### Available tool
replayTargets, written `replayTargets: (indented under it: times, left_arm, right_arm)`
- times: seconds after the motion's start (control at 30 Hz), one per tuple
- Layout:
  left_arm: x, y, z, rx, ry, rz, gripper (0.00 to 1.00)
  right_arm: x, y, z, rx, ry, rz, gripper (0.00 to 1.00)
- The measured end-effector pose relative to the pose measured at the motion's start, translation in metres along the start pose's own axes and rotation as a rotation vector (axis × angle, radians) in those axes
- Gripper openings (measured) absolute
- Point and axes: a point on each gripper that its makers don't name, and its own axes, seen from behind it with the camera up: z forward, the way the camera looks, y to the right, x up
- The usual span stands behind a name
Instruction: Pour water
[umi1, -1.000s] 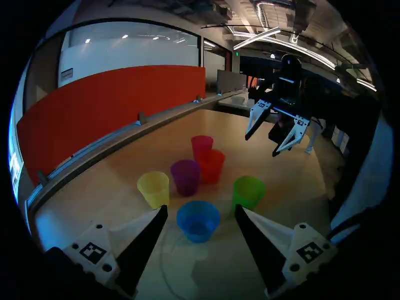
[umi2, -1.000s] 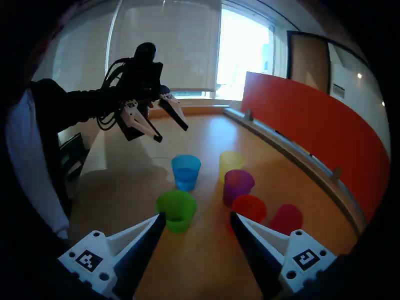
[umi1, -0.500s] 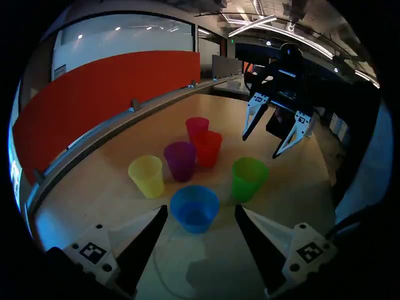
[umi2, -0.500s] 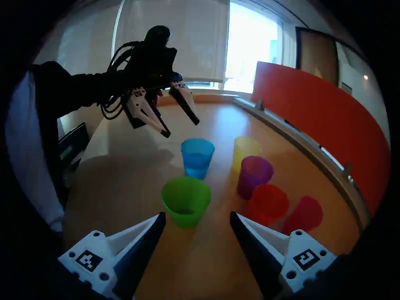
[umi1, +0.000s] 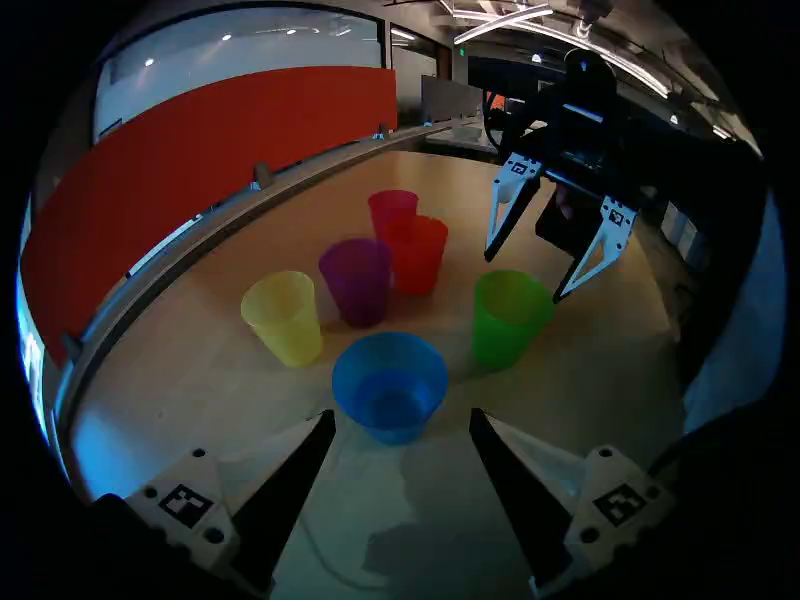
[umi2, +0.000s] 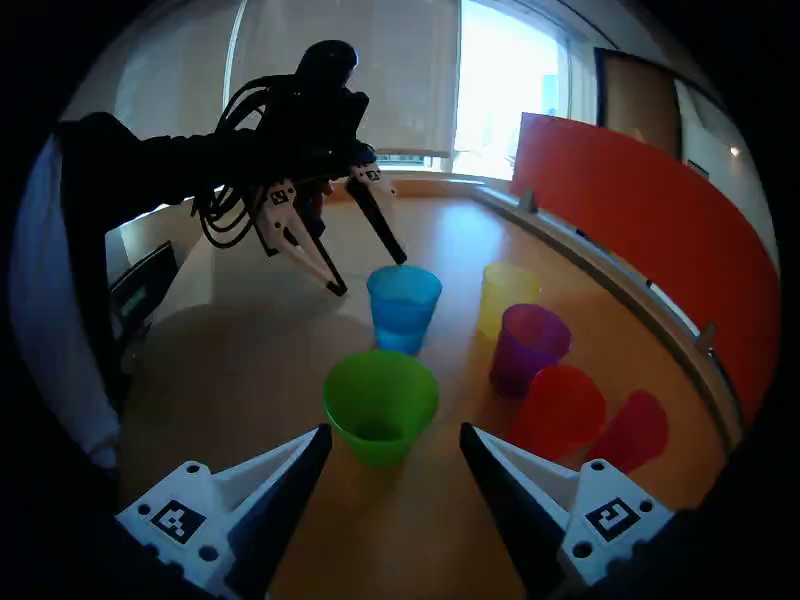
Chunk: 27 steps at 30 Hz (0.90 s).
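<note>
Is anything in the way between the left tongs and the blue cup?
Nothing visible does. The blue cup stands directly ahead of the open left tongs; the yellow cup and green cup stand off to either side.

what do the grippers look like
Both the left gripper and right gripper have white tongs tapering to points, with black inner faces and a square black-and-white marker on each finger base. Seen farther off, the bodies are black; the left one trails looped black cables, on a dark-sleeved arm.
</note>
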Motion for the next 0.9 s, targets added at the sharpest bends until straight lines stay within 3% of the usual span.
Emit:
replayTargets:
  times: [0.6,0.9]
  left_arm:
    - [0.000,-0.009,0.030,-0.006,-0.021,-0.009,1.00]
    - [0.001,-0.007,0.039,-0.019,-0.032,-0.004,1.00]
  right_arm:
    - [0.000,-0.003,0.032,0.012,-0.016,0.001,0.99]
    - [0.004,-0.005,0.044,0.021,-0.007,0.008,1.00]
